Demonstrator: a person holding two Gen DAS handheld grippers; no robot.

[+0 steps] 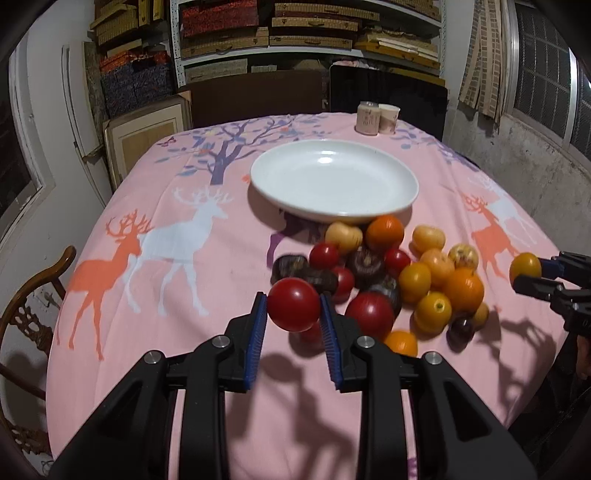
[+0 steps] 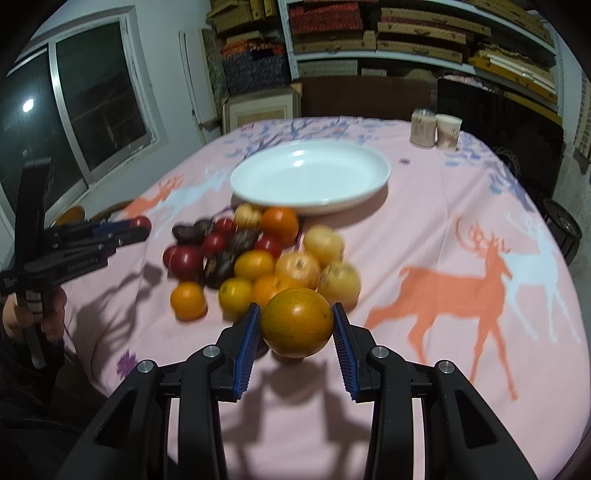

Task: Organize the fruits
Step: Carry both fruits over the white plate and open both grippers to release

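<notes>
My left gripper [image 1: 294, 309] is shut on a red tomato [image 1: 294, 304] and holds it above the cloth, in front of the fruit pile [image 1: 399, 273]. My right gripper [image 2: 297, 322] is shut on a yellow-orange fruit [image 2: 297, 322], also raised above the cloth. The pile [image 2: 258, 258] holds several red, orange, yellow and dark purple fruits. A white plate [image 1: 334, 181] stands empty just behind the pile; it also shows in the right wrist view [image 2: 310, 179]. Each gripper shows in the other's view, the right [image 1: 532, 275] and the left [image 2: 136, 229].
The table wears a pink deer-print cloth [image 1: 177, 236]. Two small cups [image 1: 376, 118] stand at the far edge. A wooden chair [image 1: 29, 314] is at the left. Shelves with boxes [image 1: 295, 33] fill the back wall.
</notes>
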